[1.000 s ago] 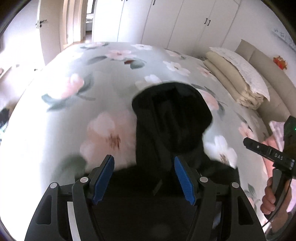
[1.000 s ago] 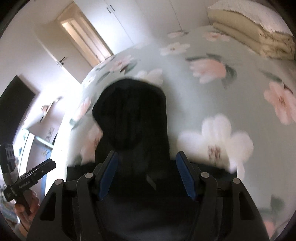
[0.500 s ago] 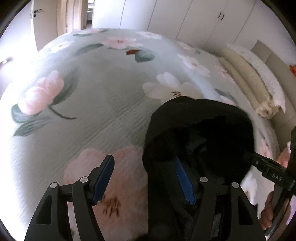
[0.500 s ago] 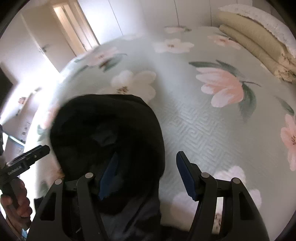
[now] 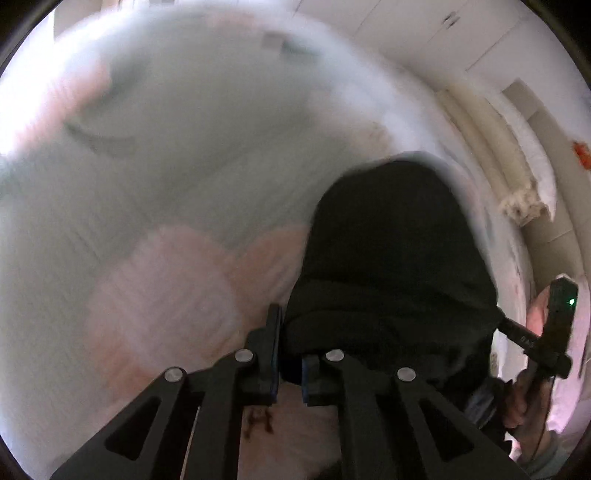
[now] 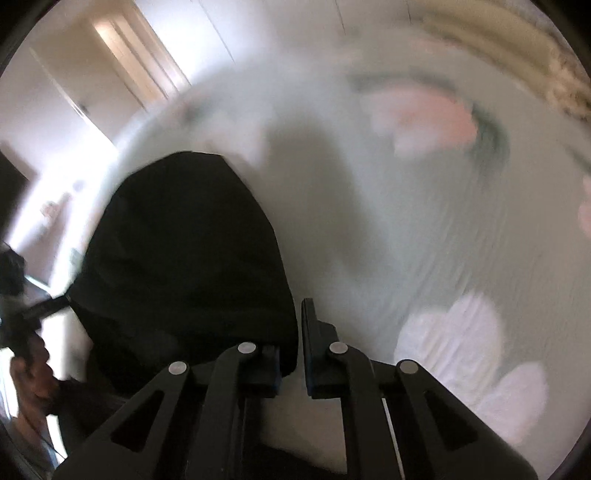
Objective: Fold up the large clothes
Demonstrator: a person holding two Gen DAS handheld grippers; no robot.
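A black garment (image 5: 391,266) with a hood lies on the floral bedspread (image 5: 177,177) and rises toward both grippers. My left gripper (image 5: 290,354) is shut on the garment's left edge, the cloth pinched between its blue pads. My right gripper (image 6: 299,350) is shut on the black garment (image 6: 184,251) at its right edge. The right gripper also shows at the right edge of the left wrist view (image 5: 543,343), and the left one blurs at the left edge of the right wrist view (image 6: 33,306). Both views are motion-blurred.
Folded cream bedding (image 5: 517,173) is stacked at the bed's far right, by the headboard. White wardrobe doors (image 5: 424,33) stand behind the bed. An open doorway (image 6: 136,66) lies beyond the bed's left side.
Both grippers were open over the garment; they have dropped to its two edges and closed on the cloth. The views now sweep fast and blur.
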